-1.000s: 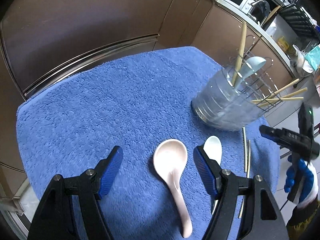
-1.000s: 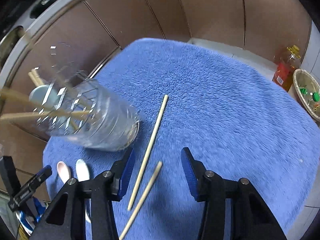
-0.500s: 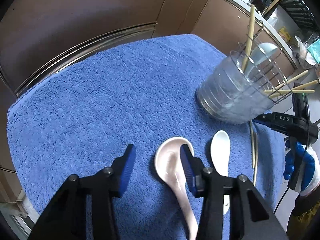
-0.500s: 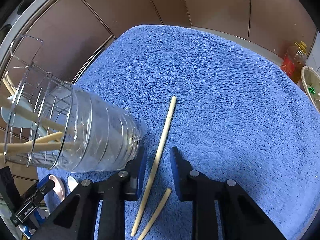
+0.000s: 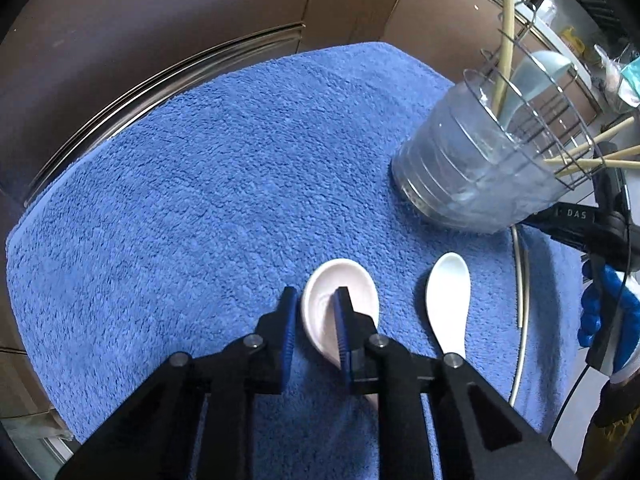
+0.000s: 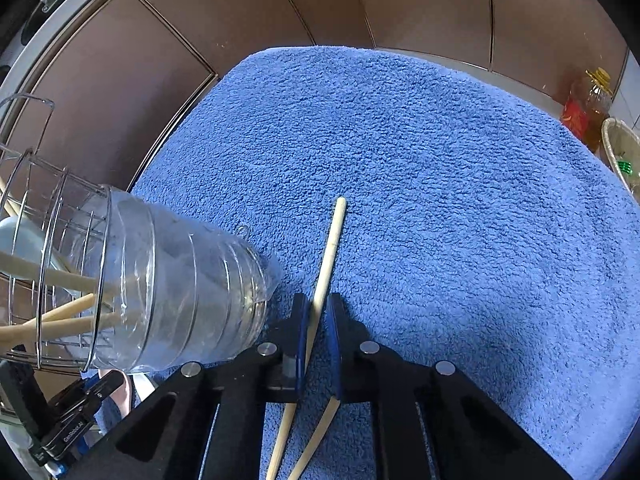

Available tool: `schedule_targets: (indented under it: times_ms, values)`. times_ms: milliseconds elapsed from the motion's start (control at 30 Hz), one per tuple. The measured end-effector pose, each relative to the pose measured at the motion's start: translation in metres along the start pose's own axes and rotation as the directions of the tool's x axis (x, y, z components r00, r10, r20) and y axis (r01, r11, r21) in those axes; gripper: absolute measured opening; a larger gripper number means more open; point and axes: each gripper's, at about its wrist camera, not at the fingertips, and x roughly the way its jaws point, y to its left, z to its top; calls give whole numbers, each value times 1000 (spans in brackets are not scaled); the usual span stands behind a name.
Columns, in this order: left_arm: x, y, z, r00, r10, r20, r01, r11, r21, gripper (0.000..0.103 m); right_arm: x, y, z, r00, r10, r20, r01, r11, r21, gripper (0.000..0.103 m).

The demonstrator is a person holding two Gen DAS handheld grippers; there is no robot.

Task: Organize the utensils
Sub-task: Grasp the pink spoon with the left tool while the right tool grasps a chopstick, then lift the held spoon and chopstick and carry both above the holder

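Left claw (image 5: 314, 300) pinching glossy pink spoon (image 5: 340, 312) rim — fuzzy blue towel (image 5: 200, 200).

The pink spoon's (image 5: 320, 312) handle is hidden under the left tongs (image 5: 314, 304), whose right pad covers part of its bowl. Beside it, the white spoon's (image 5: 448, 292) handle end vanishes behind the same frame. Near the clear holder (image 6: 180, 296), both chopsticks (image 6: 330, 252) run off the lower picture edge. The holder's wire top is cut off at the left edge.
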Motion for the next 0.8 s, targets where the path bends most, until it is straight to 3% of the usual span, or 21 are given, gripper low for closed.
schedule_targets:
  times_ms: [367,600,800]
  values:
    - [1,-10,12,1000,8,-19,-8,999,34,10,1,-3,5,1000,17,8,-17,999,36,9]
    - [-10,-8,6,1000,18,25,-19,999,43,9,-10,-18,-5,989,122,79,-130,986,104,7]
    - [-40,-10,-7,991,-6,132,0,999,45,8,-41,-25,-24,964,210,164,-231,965,124,6]
